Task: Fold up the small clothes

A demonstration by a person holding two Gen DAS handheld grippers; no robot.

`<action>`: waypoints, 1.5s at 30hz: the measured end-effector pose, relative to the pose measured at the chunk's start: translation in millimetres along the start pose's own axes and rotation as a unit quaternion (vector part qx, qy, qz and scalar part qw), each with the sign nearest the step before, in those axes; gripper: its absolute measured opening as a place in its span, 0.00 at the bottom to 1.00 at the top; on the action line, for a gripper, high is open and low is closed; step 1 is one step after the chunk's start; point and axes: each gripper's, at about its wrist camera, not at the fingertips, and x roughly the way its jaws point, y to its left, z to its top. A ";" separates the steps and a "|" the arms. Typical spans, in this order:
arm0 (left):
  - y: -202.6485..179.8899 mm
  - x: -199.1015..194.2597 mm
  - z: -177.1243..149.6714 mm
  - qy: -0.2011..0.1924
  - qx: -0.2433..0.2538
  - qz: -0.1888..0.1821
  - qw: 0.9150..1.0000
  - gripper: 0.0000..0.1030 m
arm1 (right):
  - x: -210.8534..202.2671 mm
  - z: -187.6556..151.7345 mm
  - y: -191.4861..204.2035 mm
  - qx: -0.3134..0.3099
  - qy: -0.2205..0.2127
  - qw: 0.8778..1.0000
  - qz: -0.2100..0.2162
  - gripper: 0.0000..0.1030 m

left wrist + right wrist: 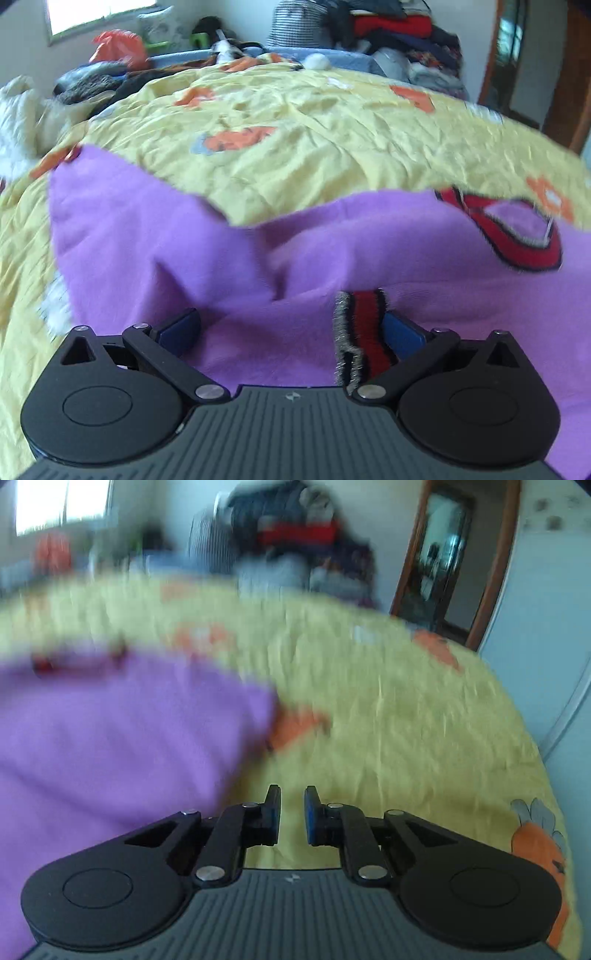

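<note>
Two claws work over one purple top (229,280) lying on the yellow bed cover (332,147). The left claw (291,328) is wide apart, with purple cloth and the striped cuff (360,343) between its fingers, not pinched. The right claw (291,814) is nearly together, holding nothing, beside the top. Best to pinch the cuff firmly, then fold slowly so the cloth stays flat.

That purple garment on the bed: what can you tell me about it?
The purple garment looks like soft fleece, trimmed in red, black and grey at a neck-like opening and a cuff. It lies rumpled and unfolded on the yellow bedspread. The cuff sits beside one pad of the left gripper, whose jaws stand wide apart.
</note>
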 end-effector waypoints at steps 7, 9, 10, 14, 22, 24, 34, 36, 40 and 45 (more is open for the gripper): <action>14.3 -0.4 0.3 0.019 -0.002 -0.021 1.000 1.00 | 36.0 37.3 65.8 0.044 0.000 0.989 0.140 0.74; 2.4 3.2 -5.6 0.012 0.038 0.013 0.999 1.00 | 76.2 39.3 78.3 0.015 0.069 0.992 0.105 0.77; 1.2 1.1 -6.5 0.014 0.043 0.018 0.999 1.00 | 84.4 35.2 79.8 -0.003 0.073 0.994 0.076 0.77; 13.9 -22.5 12.5 -0.036 0.011 -0.047 0.998 1.00 | 72.5 46.6 67.9 0.005 0.041 0.989 0.143 0.77; 1.1 66.1 95.7 0.031 0.078 -0.085 0.993 0.97 | 141.7 112.9 90.1 -0.174 -0.008 0.963 0.208 0.78; -7.4 86.4 97.8 0.054 0.091 -0.083 0.991 0.93 | 160.1 120.9 101.8 -0.202 0.014 0.956 0.212 0.78; -40.7 89.1 56.7 -0.101 0.156 0.089 0.979 1.00 | 203.2 110.7 112.4 -0.159 0.002 0.982 0.103 1.00; -41.6 102.1 71.0 -0.093 0.146 0.168 0.970 1.00 | 206.2 114.1 110.4 -0.144 0.009 0.985 0.093 1.00; -10.5 84.0 92.9 -0.060 0.077 0.113 0.989 0.96 | 195.1 127.4 106.5 -0.081 0.064 0.992 0.073 1.00; 80.8 22.3 87.1 -0.120 0.008 0.003 0.993 1.00 | 103.7 98.6 127.8 -0.045 0.022 0.993 0.104 1.00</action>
